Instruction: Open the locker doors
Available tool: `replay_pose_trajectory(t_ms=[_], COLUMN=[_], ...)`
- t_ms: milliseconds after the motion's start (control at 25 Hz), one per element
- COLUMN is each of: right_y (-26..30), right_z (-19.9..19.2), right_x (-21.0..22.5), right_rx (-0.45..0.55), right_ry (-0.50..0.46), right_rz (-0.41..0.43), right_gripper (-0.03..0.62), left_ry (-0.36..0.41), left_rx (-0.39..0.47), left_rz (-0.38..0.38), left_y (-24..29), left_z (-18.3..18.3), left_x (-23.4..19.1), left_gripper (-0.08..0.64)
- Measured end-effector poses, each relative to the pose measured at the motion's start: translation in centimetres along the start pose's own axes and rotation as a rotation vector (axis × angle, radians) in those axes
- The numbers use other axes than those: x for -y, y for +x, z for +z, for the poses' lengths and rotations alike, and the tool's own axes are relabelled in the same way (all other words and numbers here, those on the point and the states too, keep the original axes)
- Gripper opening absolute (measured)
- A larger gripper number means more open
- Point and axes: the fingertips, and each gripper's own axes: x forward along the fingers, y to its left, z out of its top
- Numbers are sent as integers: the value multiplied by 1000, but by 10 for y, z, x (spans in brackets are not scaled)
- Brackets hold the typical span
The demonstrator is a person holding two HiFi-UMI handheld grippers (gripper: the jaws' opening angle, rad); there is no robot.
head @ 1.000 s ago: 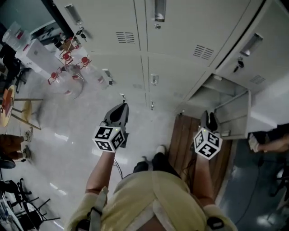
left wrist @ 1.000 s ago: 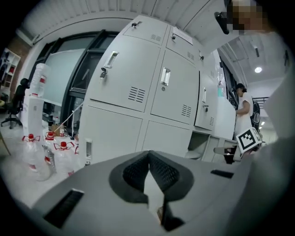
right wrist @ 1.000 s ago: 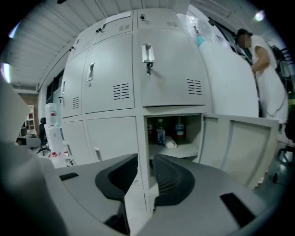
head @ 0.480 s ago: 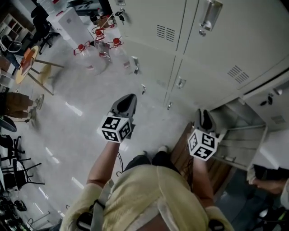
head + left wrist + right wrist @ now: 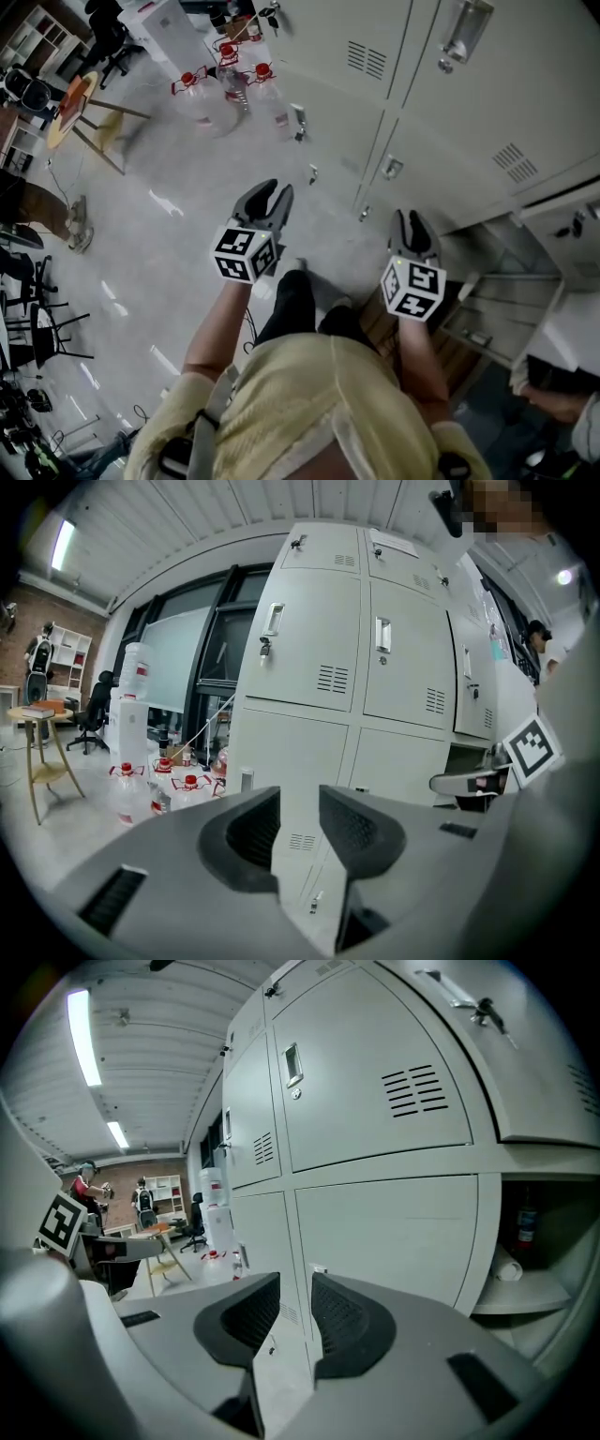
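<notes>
head view: the person is standing in front of a bank of pale grey metal lockers (image 5: 487,103), holding both tools out toward it, and neither one is touching a door. the left gripper (image 5: 270,199) is hovering over the glossy pale floor (image 5: 169,253), near the lower doors. the right gripper (image 5: 410,230) is pointing at the bottom row, just beside an open lower compartment (image 5: 511,291) on the right. some clear plastic water jugs with red caps (image 5: 202,94) are sitting on the floor by the lockers' far end, and a round wooden table (image 5: 70,108) is standing further out.

left gripper view: the left gripper (image 5: 298,803) is sitting with its dark jaws a little apart, just a narrow gap and nothing in it. a shut lower door is showing through that gap. every door facing this camera is looking closed. the jugs (image 5: 155,785) are showing at the left.

right gripper view: the right gripper (image 5: 295,1288) is also holding its jaws slightly spread and isn't pinching anything. it's aiming at the seam between two shut lower doors. the open compartment (image 5: 539,1260) is gaping at the right with a couple of small things inside, and i can't tell what they are.
</notes>
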Motion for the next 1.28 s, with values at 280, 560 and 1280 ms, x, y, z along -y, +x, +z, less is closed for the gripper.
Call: replay_pose_trajectory(t_ms=[280,560,1280], right_y=[22,56,157], right_z=[11,15,17], right_x=[-34,-80,-148], right_rx=[2,-23,-140], right_ry=[-12,-32,-8], right_rz=[24,49,8], right_gripper=[94,95,95], left_ry=[-18,-17,139], left_rx=[-6,-39,-165], left_rz=[-24,-59,-215], left_y=[14,44,154], left_z=[0,2,-7], left_x=[-17,-55,-137], left_gripper=[118,124,152])
